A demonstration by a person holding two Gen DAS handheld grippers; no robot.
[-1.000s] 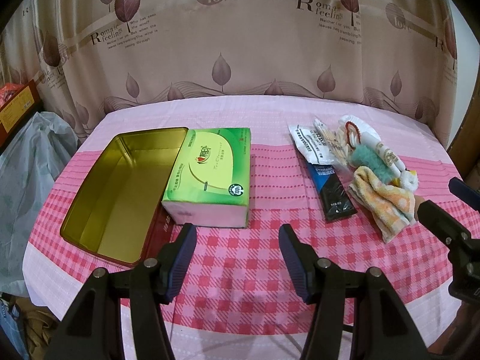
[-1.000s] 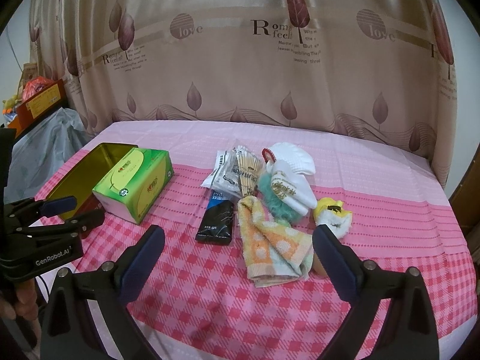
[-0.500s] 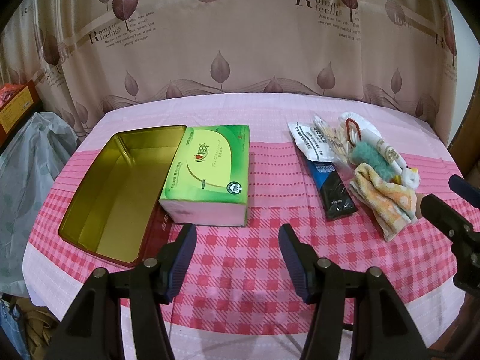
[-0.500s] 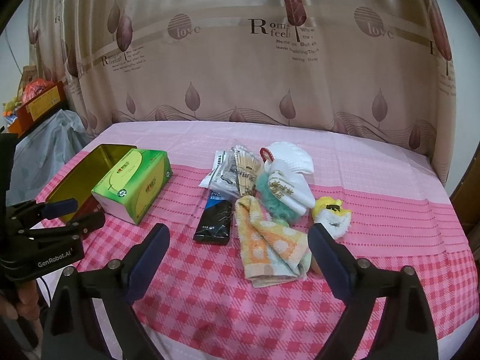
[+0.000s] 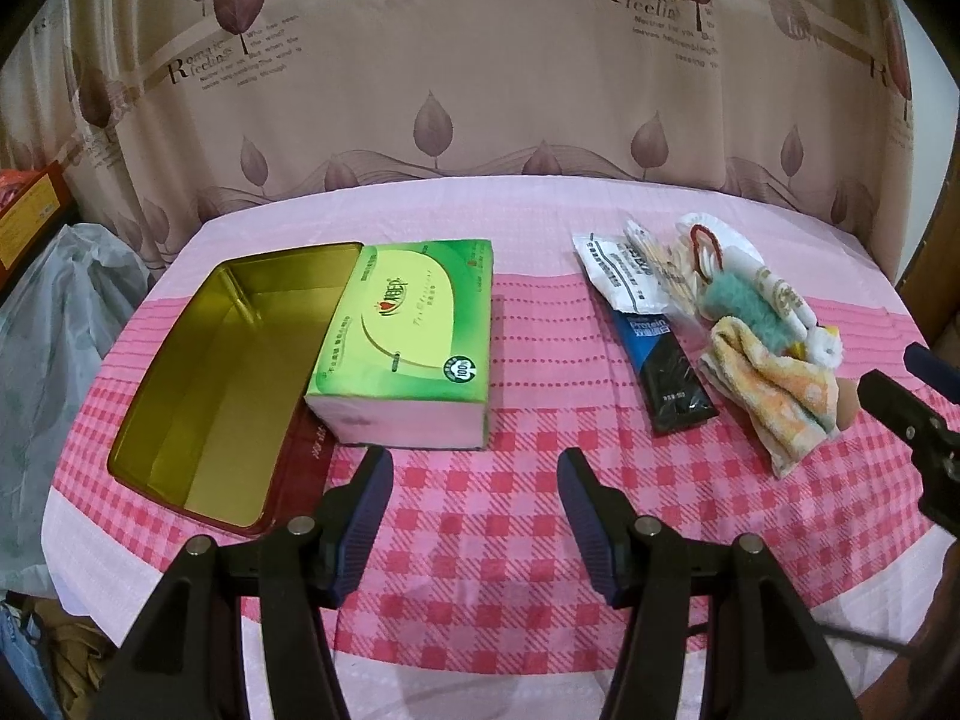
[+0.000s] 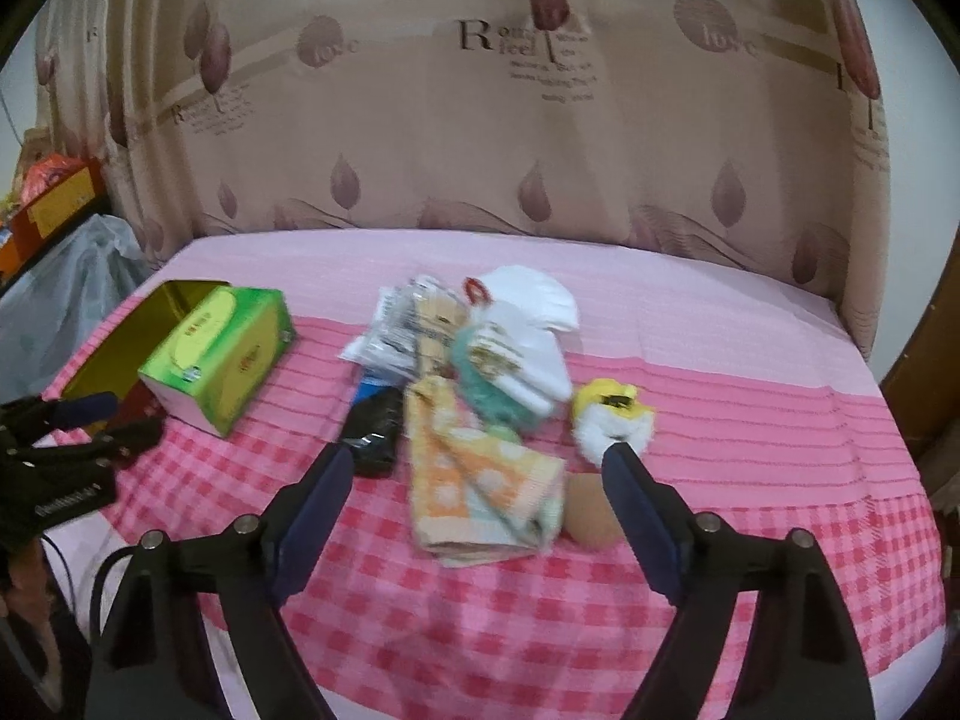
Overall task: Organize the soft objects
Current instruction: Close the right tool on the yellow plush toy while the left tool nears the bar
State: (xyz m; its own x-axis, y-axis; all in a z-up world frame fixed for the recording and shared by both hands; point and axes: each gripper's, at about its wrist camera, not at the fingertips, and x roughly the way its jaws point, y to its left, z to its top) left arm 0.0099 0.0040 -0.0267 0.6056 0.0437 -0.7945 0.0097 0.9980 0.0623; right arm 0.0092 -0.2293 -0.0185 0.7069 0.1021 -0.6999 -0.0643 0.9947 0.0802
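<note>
Left wrist view: left gripper jaws apart, empty, over checked cloth; green tissue box beside gold tin — "Protein" readable on black sachet.

Right wrist view: right gripper just narrowing, nothing pinched, framing folded orange towel — likely soft, light; best pinched across folded edge.

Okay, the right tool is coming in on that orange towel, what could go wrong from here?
The right tool, jaws just narrowing with nothing pressed yet, frames the orange towel, but a tan ball touches the towel's edge and may get nudged or pinched. The teal fluffy item overlaps the towel's far end and could drag along. The tissue box leans on the open tin, partly blocking it.
</note>
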